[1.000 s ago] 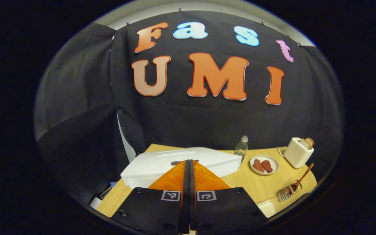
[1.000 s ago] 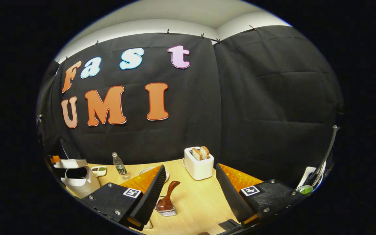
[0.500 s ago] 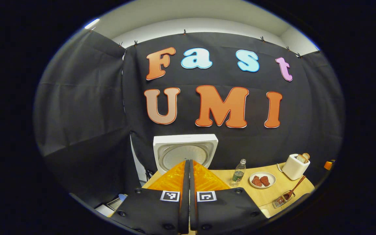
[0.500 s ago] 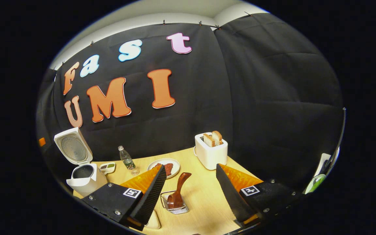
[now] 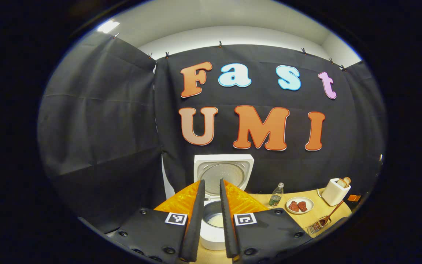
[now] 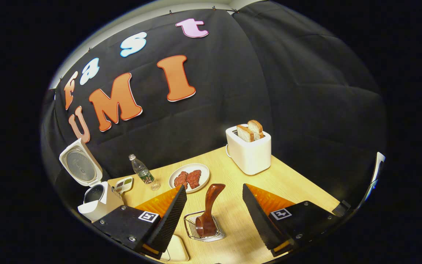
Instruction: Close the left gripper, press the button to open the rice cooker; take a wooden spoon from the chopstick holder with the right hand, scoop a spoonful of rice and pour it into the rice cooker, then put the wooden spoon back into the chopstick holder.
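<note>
Rice cooker [image 5: 218, 205] sits low in the middle of the left gripper view, white, its lid [image 5: 222, 171] standing upright against the black cloth behind it. Between the two fingers of the left gripper [image 5: 211, 183] the inner pot shows, with something pale at its bottom. Those fingers stand slightly apart with a narrow gap, holding nothing. To the lower right in this view lie a water bottle [image 5: 276, 195], a plate of meat [image 5: 299, 205], a toaster [image 5: 335, 191] and, at the edge, the chopstick holder [image 5: 317, 226] with the wooden spoon [image 5: 329, 216] leaning out of it.

In the right gripper view the right gripper [image 6: 213, 187] is spread wide and holds nothing; the wooden spoon [image 6: 209, 209] stands between its fingers, touching neither, its bowl down in the wire chopstick holder [image 6: 203, 227] on the wooden table [image 6: 291, 183]. The rice cooker [image 6: 97, 198] is at the left edge with its lid [image 6: 80, 163] raised. Beside it lie a small dish [image 6: 123, 184], the water bottle [image 6: 143, 176] and the plate of meat [image 6: 189, 178]. The toaster [image 6: 249, 148], holding two slices of bread, stands in the upper middle.
</note>
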The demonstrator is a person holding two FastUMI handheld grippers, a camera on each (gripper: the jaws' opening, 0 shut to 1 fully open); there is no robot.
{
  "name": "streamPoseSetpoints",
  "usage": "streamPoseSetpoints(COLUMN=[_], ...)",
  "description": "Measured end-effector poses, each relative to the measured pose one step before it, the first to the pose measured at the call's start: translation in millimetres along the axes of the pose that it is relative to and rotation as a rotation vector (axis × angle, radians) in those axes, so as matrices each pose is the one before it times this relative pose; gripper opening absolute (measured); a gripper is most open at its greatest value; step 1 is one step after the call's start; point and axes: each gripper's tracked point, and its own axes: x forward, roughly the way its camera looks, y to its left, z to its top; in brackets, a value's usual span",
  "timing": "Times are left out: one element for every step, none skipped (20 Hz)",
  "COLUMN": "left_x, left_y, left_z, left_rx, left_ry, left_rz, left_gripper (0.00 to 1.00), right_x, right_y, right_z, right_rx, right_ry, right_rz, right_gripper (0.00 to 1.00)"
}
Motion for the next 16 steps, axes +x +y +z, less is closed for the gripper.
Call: streamPoseSetpoints(left_x=[-2.15, -5.56, -0.84, -3.11, -2.45, -1.72, -2.88, -2.19, 0.46, -0.44, -2.72, 0.01, -1.62, -0.97, -0.84, 0.32], left_y=[1.01, 3.36, 5.26, 3.87, 4.70, 4.12, 5.18, 7.04, 8.50, 4.67, 2.13, 2.67, 0.47, 1.85, 3.45, 2.69], left_z=[4.78, -1.77, -2.29, -0.42, -1.46, -1.50, -1.32, -1.44, -1.37, -0.71, -6.32, -3.52, -2.33, -0.86, -1.69, -1.88], left_rx=[-0.00022, -0.00134, 0.00143, 0.00011, -0.00291, -0.00381, -0.00276, 0.00159, 0.00145, 0.00238, 0.00034, 0.00253, -0.00063, -0.00017, 0.00252, 0.00384], left_ry=[-0.00748, -0.00031, 0.00293, 0.00351, 0.00512, 0.00395, 0.00234, 0.00073, -0.00244, 0.00363, 0.01073, 0.01203, 0.00333, 0.00195, 0.00206, 0.00133], left_rz=[0.00194, 0.00894, 0.01002, 0.01270, 0.01143, 0.01037, 0.01372, 0.02289, 0.02840, 0.01296, 0.00893, 0.00349, -0.00198, 0.00309, 0.00617, 0.00579], left_gripper=[0.31, 0.43, 0.55, 0.67, 0.67, 0.67, 0.67, 0.67, 0.67, 0.67, 0.78, 0.88, 0.99, 0.99, 0.99, 0.99], right_x=[8.12, 8.52, 7.99, 8.67, 6.47, 6.43, 4.86, 5.74, 7.15, 5.33, 4.82, 5.49, 4.66, 2.83, -0.10, 0.13], right_y=[-0.21, -1.68, -2.93, -0.77, -0.02, 1.46, 3.94, 1.15, 0.64, 0.48, 0.43, -0.18, -1.14, 0.38, 2.48, 2.63], right_z=[-6.08, -6.92, -6.92, -4.96, -3.13, -3.34, -3.32, -2.49, -3.47, -2.15, -2.50, -1.59, 0.96, 0.03, -0.71, 0.01], right_rx=[0.01125, 0.00976, 0.01015, 0.01133, 0.01552, 0.01689, 0.01735, 0.01400, 0.00808, 0.00624, 0.00570, 0.01048, 0.01196, 0.01537, 0.01731, 0.01740], right_ry=[0.02212, 0.02291, 0.01653, 0.01204, 0.01047, 0.01550, 0.01422, 0.01019, 0.01138, 0.00900, 0.00911, 0.00722, -0.00006, 0.00035, 0.00248, -0.00420], right_rz=[0.00129, 0.00133, -0.00464, 0.00159, 0.00150, 0.01034, 0.01677, 0.00350, 0.00341, 0.00332, 0.00151, -0.00324, -0.00287, 0.00676, 0.01091, 0.00930], right_gripper=[0.95, 0.95, 0.94, 0.94, 0.94, 0.93, 0.93, 0.91, 0.86, 0.85, 0.78, 0.75, 0.66, 0.62, 0.52, 0.47])
